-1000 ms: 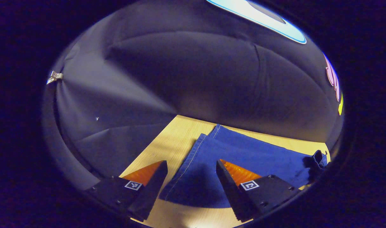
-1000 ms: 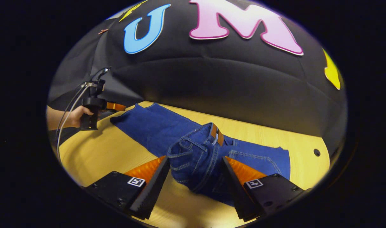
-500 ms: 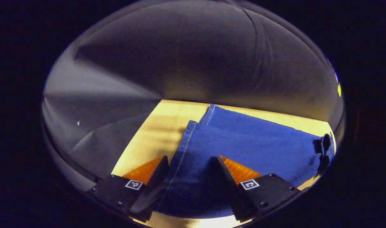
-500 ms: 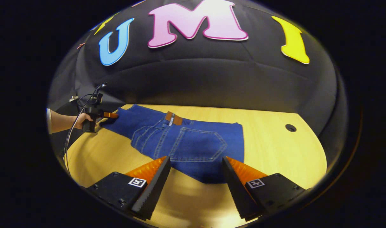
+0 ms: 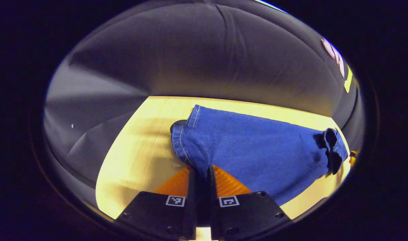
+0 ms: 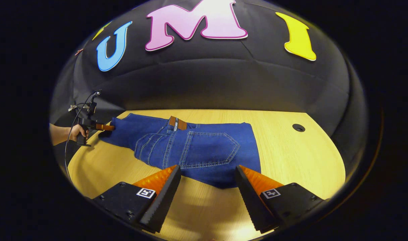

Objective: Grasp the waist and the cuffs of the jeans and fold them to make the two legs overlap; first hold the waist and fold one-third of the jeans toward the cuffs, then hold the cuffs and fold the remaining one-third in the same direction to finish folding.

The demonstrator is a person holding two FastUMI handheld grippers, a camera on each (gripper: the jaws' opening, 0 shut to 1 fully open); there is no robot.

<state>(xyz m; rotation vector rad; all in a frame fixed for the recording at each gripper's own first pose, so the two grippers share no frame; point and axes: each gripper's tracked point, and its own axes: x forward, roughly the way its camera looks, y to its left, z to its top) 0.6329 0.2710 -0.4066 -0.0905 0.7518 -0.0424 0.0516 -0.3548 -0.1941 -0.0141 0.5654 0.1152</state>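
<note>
Your left tool (image 5: 200, 170) is pinching the jeans (image 5: 257, 150) at the cuff end, its two fingers drawn nearly together with a fold of denim squeezed between them. In the left gripper view the stitched cuff (image 5: 185, 140) is curling up just ahead of the fingertips, slightly raised off the table (image 5: 137, 150), and the rest of the leg is running away to the right, where the cloth is bunching into a dark fold near the edge of the view.

Your right tool (image 6: 207, 177) is hanging over the table (image 6: 291, 157) with its fingers spread wide and nothing between them. Its tips are sitting just short of the near edge of the jeans (image 6: 197, 147), apart from the cloth. In the right gripper view the jeans are lying flat across the middle of the table, with the waist section folded over the legs so that the back pocket (image 6: 210, 147) is facing up and the brown waist patch (image 6: 177, 123) is showing at the far edge. Far off on the left, your hand (image 6: 75, 132) is holding the left tool (image 6: 105, 127) against the cuff end of the jeans.
</note>
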